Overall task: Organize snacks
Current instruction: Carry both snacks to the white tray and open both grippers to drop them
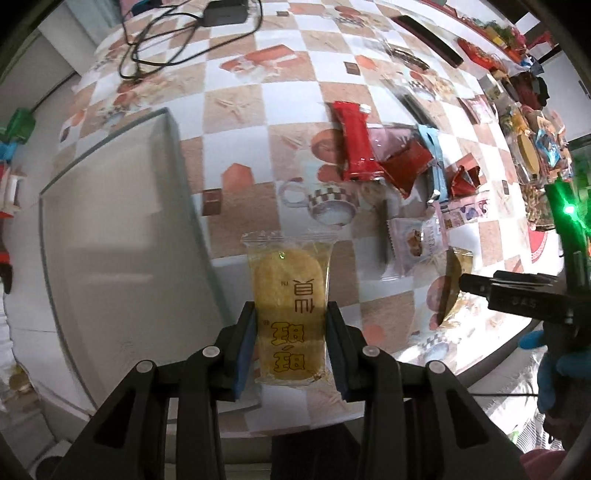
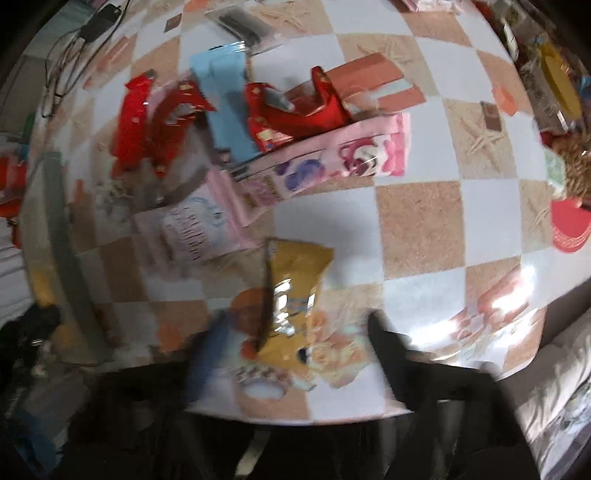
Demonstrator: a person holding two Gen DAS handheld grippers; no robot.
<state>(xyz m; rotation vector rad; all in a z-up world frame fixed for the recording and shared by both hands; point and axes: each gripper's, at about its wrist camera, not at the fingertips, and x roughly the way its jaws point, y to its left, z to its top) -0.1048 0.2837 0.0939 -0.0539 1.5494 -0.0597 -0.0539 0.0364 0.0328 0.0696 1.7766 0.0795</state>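
My left gripper (image 1: 291,314) is shut on a clear packet of yellow crackers (image 1: 290,280) and holds it above the checkered tablecloth (image 1: 258,103), just right of a clear rectangular container (image 1: 162,114). In the blurred right wrist view my right gripper (image 2: 295,343) stands open. A yellow snack packet (image 2: 295,280) lies on the table between its fingers, apart from both pads. The left wrist view shows that packet (image 1: 456,284) too, with a right finger (image 1: 476,286) beside it and a blue-gloved hand (image 1: 546,369) behind.
A pile of loose snacks lies mid-table: a red packet (image 1: 356,144), a light blue one (image 2: 225,110), a pink strip (image 2: 332,158). A charger and its cable (image 1: 221,13) lie far left, more snacks (image 1: 532,147) far right. The table's edge (image 2: 332,417) is close below.
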